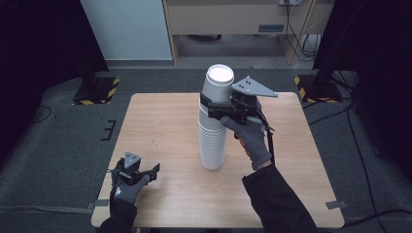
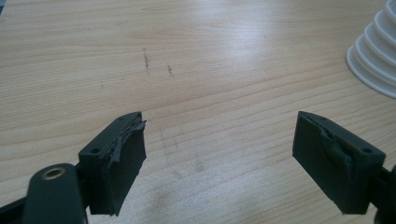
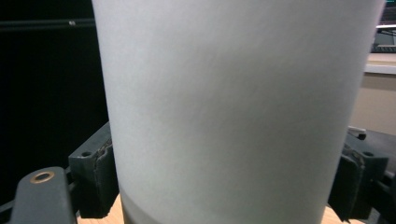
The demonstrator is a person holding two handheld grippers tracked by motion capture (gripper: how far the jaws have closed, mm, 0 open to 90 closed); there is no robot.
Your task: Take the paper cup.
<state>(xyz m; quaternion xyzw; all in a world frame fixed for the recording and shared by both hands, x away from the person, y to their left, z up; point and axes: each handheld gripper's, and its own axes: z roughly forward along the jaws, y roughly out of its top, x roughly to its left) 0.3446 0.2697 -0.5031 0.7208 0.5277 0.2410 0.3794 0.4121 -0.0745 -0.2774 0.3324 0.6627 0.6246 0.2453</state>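
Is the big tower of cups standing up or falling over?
Standing up. The stack of white paper cups rises straight from the wooden table, upside down, bottom on top. The right gripper holds its top cup.

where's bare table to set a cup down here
Bare wood lies left of the cup stack, up to the table edge, and ahead of the left gripper. The right gripper crowds the stack's upper part.
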